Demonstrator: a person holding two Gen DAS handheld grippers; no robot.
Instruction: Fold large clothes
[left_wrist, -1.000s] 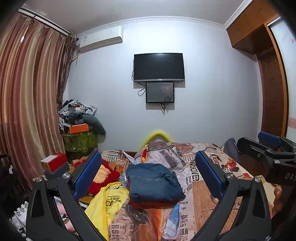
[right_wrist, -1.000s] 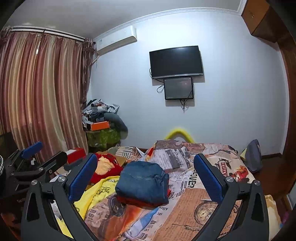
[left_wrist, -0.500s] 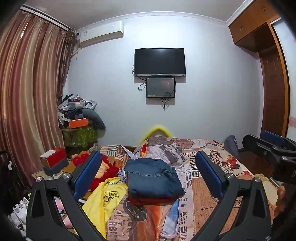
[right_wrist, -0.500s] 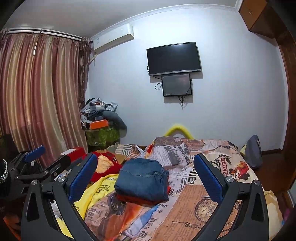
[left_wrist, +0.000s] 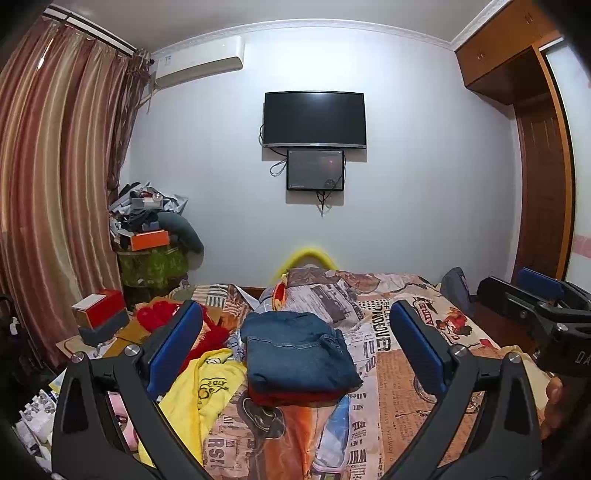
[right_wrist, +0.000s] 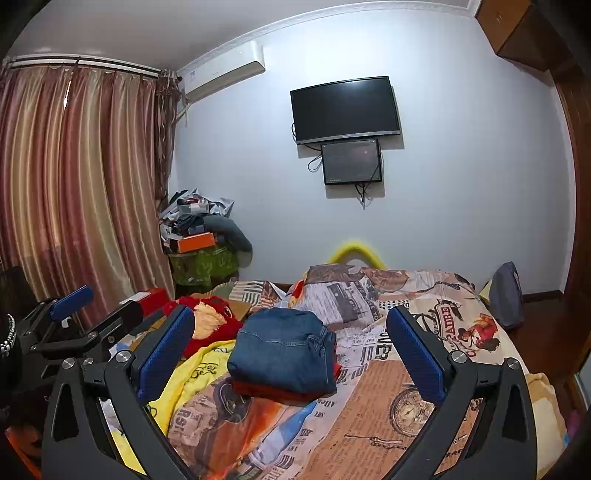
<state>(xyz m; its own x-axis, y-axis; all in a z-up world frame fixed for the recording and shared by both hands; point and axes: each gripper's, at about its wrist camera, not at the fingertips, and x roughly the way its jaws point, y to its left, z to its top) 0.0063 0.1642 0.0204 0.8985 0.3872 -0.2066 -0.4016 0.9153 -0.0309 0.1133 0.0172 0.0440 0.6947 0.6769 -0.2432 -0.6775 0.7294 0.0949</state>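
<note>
1. Nearest each lens, the left gripper (left_wrist: 295, 347) and the right gripper (right_wrist: 290, 350) are held above the near end of the bed, each with its blue-padded fingers (left_wrist: 175, 347) spread wide and nothing between them.
2. Beside them, each gripper shows at the edge of the other's view: the right one at the far right of the left wrist view, the left one at the far left of the right wrist view, well apart from each other.
3. Just beyond the fingers, the bed (right_wrist: 388, 406) is covered by a spread printed with newspaper and poster motifs.
4. On that spread, left of its middle, folded blue jeans (left_wrist: 299, 352) lie flat on top of a folded red garment (left_wrist: 291, 398), whose edge shows under them.
5. Touching the stack's left side, a yellow shirt (left_wrist: 210, 387) lies crumpled and unfolded at the bed's left edge.
6. Behind the shirt sits a red plush toy (right_wrist: 210, 325), and further left a red and white box (left_wrist: 99, 308).
7. Further back, a yellow curved bar (left_wrist: 304, 256) rises at the bed's far end.
8. At the far left corner, a heap of clutter (left_wrist: 151, 221) stands by the striped curtains (left_wrist: 55, 184).
9. On the far wall hang a television (left_wrist: 314, 119), a smaller screen (left_wrist: 315, 170) below it, and an air conditioner (left_wrist: 201, 61) above left.
</note>
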